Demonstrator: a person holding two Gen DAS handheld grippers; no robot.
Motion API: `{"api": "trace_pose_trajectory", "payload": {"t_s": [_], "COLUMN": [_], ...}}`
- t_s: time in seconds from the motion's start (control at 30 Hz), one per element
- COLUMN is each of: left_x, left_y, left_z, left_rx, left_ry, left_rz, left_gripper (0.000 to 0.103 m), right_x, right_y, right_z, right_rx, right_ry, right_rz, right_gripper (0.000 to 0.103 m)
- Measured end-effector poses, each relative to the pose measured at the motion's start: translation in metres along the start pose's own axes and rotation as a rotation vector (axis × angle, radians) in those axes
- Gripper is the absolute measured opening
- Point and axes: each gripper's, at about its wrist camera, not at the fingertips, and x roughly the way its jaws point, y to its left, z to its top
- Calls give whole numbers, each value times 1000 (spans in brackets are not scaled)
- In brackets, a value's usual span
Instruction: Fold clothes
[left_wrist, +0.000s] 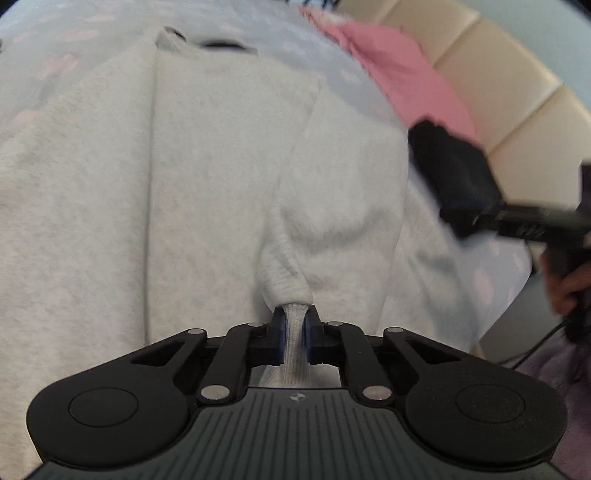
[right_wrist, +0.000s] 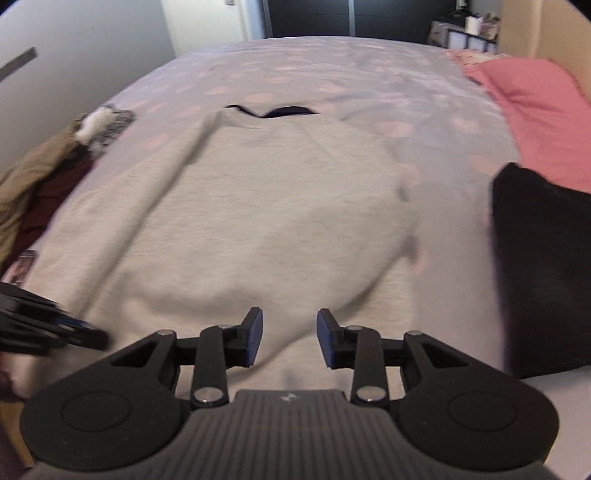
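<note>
Sweatshirt lies spread flat on the bed, near hem toward you. Your left gripper is clenched on a pinch of that hem; your right gripper hangs released just above the cloth, empty. Judged step: securing both hem corners; next, close the right on fabric before lifting.

Your left gripper is matt black plastic with bright metal pivot pins and blue pads, and its ribbed grey housing looks dull. The grey sweatshirt is soft, fleecy knit cloth with a ribbed hem. Under it the bedsheet is smooth printed cloth, the headboard padded and faintly glossy.
</note>
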Motion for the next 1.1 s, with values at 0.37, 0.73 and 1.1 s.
{"api": "trace_pose_trajectory", "payload": {"t_s": [0.37, 0.73, 1.1], "left_x": [-65, -54, -103], "left_y": [73, 103, 81], "left_z": [26, 32, 42], "left_rx": [-242, -284, -270], "left_ry": [-198, -171, -280], "left_rz": [128, 313, 129], "left_gripper": [6, 7, 5], "right_x": [55, 124, 125], "right_y": [-41, -45, -65], "right_z": [25, 55, 79], "right_rx": [-90, -173, -34], "right_ry": [22, 38, 51], "right_rz": [-166, -132, -88], "right_gripper": [39, 40, 29]}}
